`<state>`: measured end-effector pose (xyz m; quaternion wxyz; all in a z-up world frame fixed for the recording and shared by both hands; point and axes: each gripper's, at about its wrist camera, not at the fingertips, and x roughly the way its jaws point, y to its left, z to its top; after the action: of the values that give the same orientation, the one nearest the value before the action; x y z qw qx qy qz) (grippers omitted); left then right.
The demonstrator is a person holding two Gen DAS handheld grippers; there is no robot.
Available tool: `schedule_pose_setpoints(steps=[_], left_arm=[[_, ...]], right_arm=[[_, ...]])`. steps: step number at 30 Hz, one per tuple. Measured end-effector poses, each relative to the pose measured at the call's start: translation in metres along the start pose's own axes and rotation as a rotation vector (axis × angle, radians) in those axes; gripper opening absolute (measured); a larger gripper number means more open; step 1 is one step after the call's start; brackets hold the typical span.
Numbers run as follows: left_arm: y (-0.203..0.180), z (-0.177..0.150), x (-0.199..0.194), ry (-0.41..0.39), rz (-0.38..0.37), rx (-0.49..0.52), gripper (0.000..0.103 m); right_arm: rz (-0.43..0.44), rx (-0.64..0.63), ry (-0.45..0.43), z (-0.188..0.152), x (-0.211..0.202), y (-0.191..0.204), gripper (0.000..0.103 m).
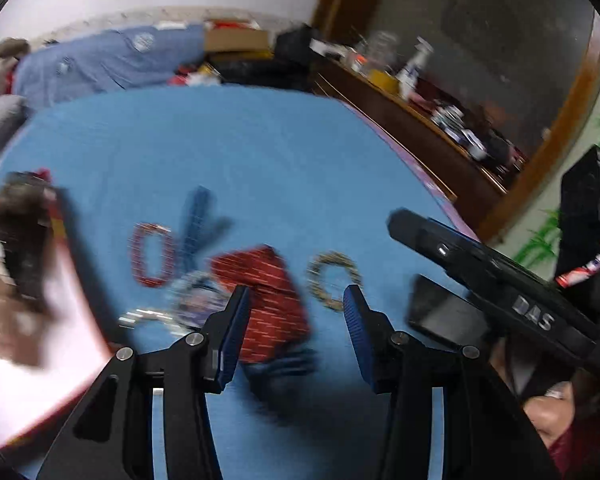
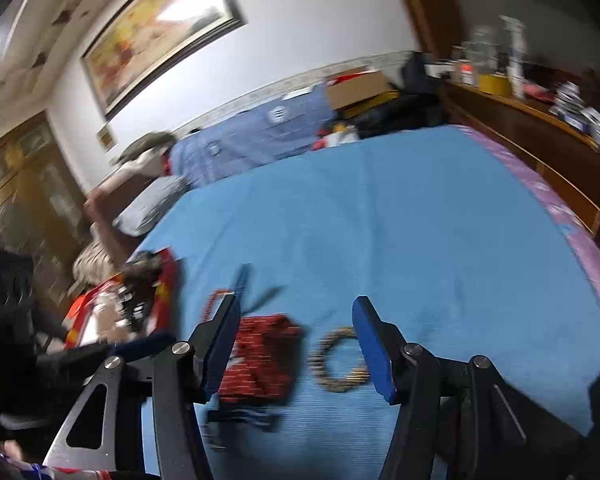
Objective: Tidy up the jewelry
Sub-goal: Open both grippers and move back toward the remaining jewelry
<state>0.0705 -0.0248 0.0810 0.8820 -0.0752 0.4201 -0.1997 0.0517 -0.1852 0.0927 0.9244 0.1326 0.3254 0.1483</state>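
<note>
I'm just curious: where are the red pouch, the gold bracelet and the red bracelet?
red pouch [image 1: 266, 300]: left wrist view, middle of fabric.
gold bracelet [image 1: 315, 280]: left wrist view, left side of ring.
red bracelet [image 1: 137, 254]: left wrist view, left side of loop.

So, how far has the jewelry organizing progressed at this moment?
Nothing looks sorted yet. The left gripper and right gripper are both open and empty above the blue bedspread. Left to do: the red bead bracelet, the tan bead bracelet, the silvery pieces and the red pouch all lie loose. The frames are blurred, so details are uncertain.
</note>
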Motion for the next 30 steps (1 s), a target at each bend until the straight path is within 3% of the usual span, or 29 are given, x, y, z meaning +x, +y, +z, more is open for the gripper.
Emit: schedule_pose_setpoints(steps=[4, 8, 13, 19, 25, 30], left_arm=[[-0.004, -0.007, 0.023, 0.042, -0.020, 0.009, 0.046], [0.021, -0.006, 0.028, 0.048, -0.010, -0.039, 0.046], [0.055, 0.001, 0.026, 0.041, -0.024, -0.121, 0.046], [0.064, 0.001, 0.035, 0.056, -0.004, -0.157, 0.046], [0.046, 0.002, 0.038, 0.049, -0.036, -0.101, 0.045], [0.021, 0.010, 0.061, 0.083, 0.018, -0.031, 0.045]], right_arm=[[-0.051, 0.043, 0.003, -0.004, 0.002, -0.030, 0.063], [-0.038, 0.105, 0.042, -0.003, 0.008, -0.047, 0.063], [-0.020, 0.125, 0.096, -0.006, 0.018, -0.046, 0.063], [-0.014, 0.127, 0.103, -0.010, 0.019, -0.046, 0.063], [-0.016, 0.129, 0.103, -0.010, 0.019, -0.049, 0.063], [-0.022, 0.116, 0.110, -0.011, 0.019, -0.045, 0.063]])
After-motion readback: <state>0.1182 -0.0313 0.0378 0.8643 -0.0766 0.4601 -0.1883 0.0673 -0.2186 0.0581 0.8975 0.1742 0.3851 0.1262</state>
